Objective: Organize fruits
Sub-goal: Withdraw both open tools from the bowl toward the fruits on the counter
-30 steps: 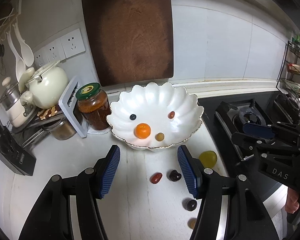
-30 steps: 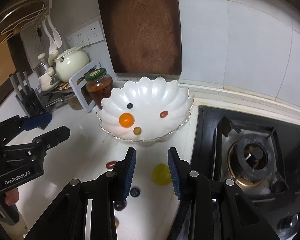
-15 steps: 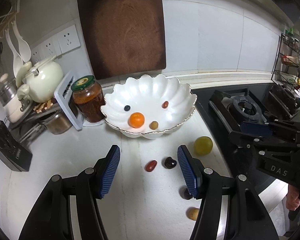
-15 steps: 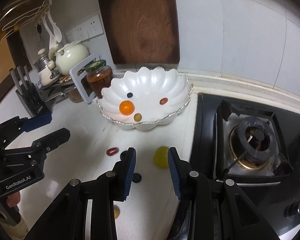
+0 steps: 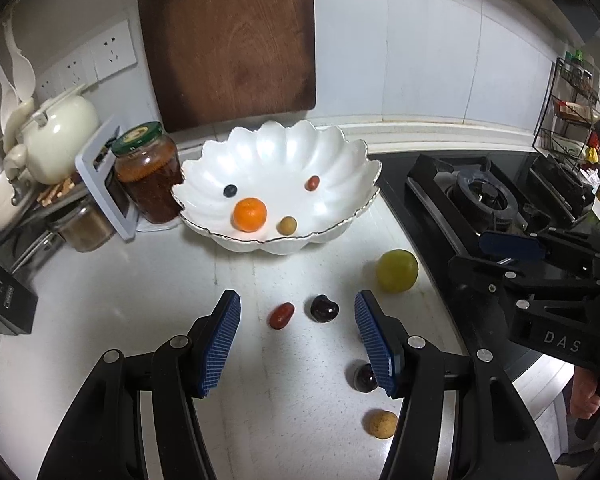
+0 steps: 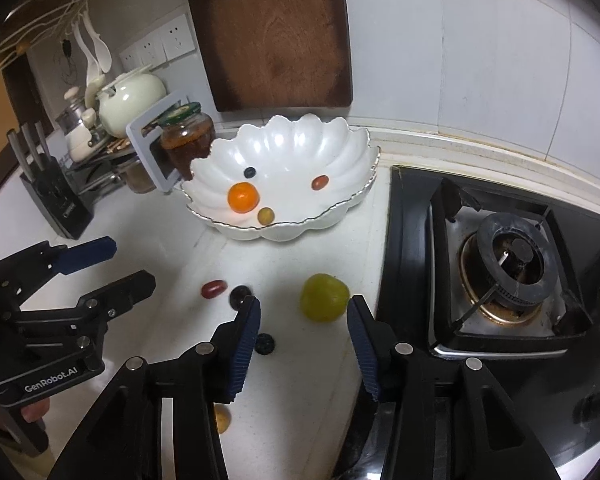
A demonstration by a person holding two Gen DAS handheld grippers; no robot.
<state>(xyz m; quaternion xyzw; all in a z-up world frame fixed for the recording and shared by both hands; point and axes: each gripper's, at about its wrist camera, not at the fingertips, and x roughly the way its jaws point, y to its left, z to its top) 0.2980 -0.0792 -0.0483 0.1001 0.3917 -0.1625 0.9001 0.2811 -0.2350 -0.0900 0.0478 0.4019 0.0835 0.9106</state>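
A white scalloped bowl [image 5: 340, 160] [image 6: 340, 152] holds an orange [image 5: 250, 214] [image 6: 243, 197], a blueberry [image 5: 230, 190], a red tomato [image 5: 312, 183] and a small yellow fruit [image 5: 287, 225]. On the counter lie a green fruit [image 5: 397, 271] [image 6: 323, 297], a red tomato [image 5: 281, 315] [image 6: 213, 289], a dark cherry [image 5: 324, 308] [image 6: 240, 295], a dark berry [image 5: 365, 377] [image 6: 265, 344] and a tan fruit [image 5: 380, 423] [image 6: 222, 419]. My left gripper [image 5: 298, 338] is open just before the tomato and cherry. My right gripper [image 6: 303, 344] is open, just short of the green fruit.
A brown cutting board [image 5: 228, 36] leans on the wall. A jar [image 5: 148, 172], a teapot [image 5: 56, 140] and a rack stand left of the bowl. A knife block [image 6: 56, 196] is far left. A gas stove [image 6: 512, 256] is to the right.
Both grippers have pulled back from the bowl. The right gripper's jaws have opened wider in front of the green fruit. The fruits have not moved.
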